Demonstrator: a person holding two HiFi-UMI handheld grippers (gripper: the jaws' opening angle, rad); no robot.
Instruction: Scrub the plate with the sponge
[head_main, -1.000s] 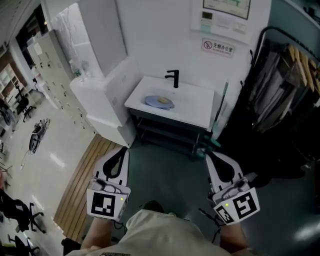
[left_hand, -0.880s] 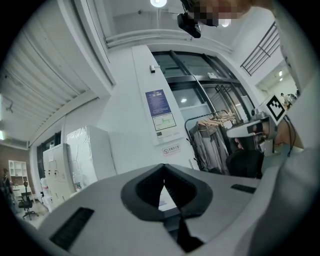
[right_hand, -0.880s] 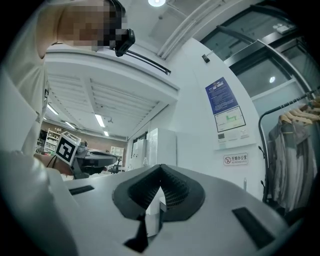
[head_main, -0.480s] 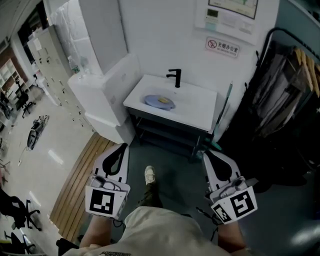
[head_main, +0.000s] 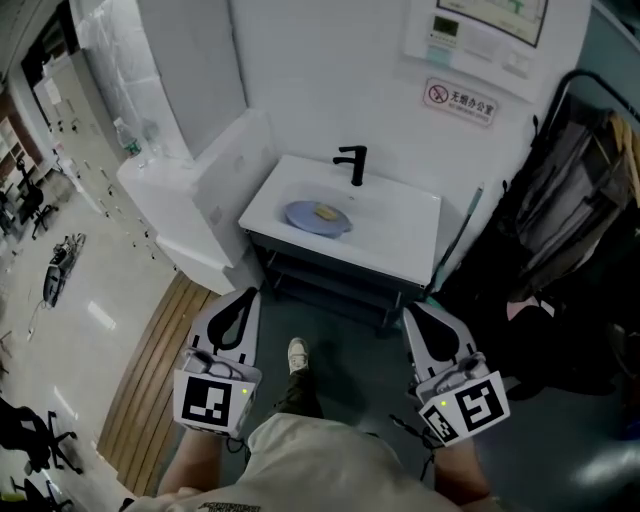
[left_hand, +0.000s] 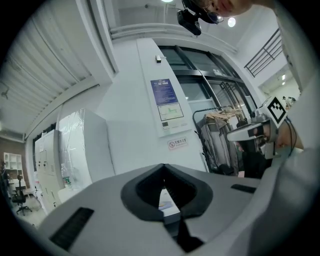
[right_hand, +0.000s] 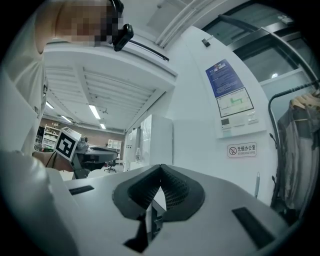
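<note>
A pale blue plate (head_main: 318, 216) lies on the white sink top (head_main: 400, 235) ahead of me, with a small yellow sponge (head_main: 324, 211) resting on it. A black tap (head_main: 354, 164) stands behind the plate. My left gripper (head_main: 243, 296) and right gripper (head_main: 410, 312) hang well short of the sink, above the dark floor, both shut and empty. In the left gripper view a sliver of the plate (left_hand: 166, 205) shows through the gap of the shut left gripper (left_hand: 162, 172). The right gripper (right_hand: 161, 172) is likewise shut, pointing at the white wall.
A white cabinet (head_main: 190, 210) stands left of the sink. A dark clothes rack (head_main: 585, 200) with hanging garments stands to the right. A green-handled tool (head_main: 455, 255) leans at the sink's right side. My shoe (head_main: 297, 354) is on the floor between the grippers. Wooden slats (head_main: 160, 370) lie at left.
I have stepped closer to the sink, which now sits lower and larger in the head view. A shoe has come forward between the grippers. Both grippers stay shut.
</note>
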